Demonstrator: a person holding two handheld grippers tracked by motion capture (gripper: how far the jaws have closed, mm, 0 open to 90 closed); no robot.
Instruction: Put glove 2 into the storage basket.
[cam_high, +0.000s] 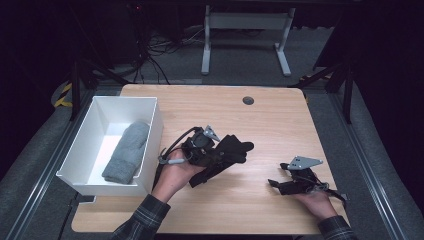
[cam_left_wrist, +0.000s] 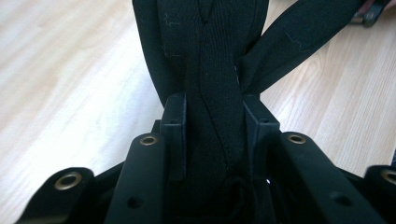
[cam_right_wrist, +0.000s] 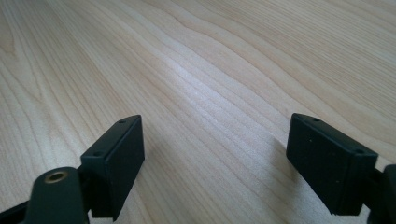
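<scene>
**Black glove up off the table, white bin waiting just to the left**

The left gripper (cam_high: 216, 152) has its 2 jaws clamped on a black glove (cam_high: 235, 149), and the left gripper view makes it plain: the pads (cam_left_wrist: 175, 135) press in from both sides on the dark fabric (cam_left_wrist: 210, 70), which runs straight up between them, with a second flap splaying off to the right. From the high view the glove sticks out to the right of the gripper, fingers pointing away from the hand, and a loose strip trails down toward the table (cam_high: 260, 120).

Here is the relation that matters. The white bin (cam_high: 155, 130) sits just to the left of that hand, its near wall close beside the wrist, and a grey glove (cam_high: 127, 152) already lies inside along the bin's length. So the black glove hangs on the far side of the gripper from the bin; I judge the carry has to go leftward over the wall, with the dangling end likely the part to snag on the rim.

The right gripper (cam_high: 280, 185) rests low near the table's right front, well apart from glove and bin. Its jaws stand wide apart with nothing between them, just bare wood (cam_right_wrist: 210, 93) showing past the pads (cam_right_wrist: 116, 158). The left hand is clearly the nearer 1 to the bin.
</scene>
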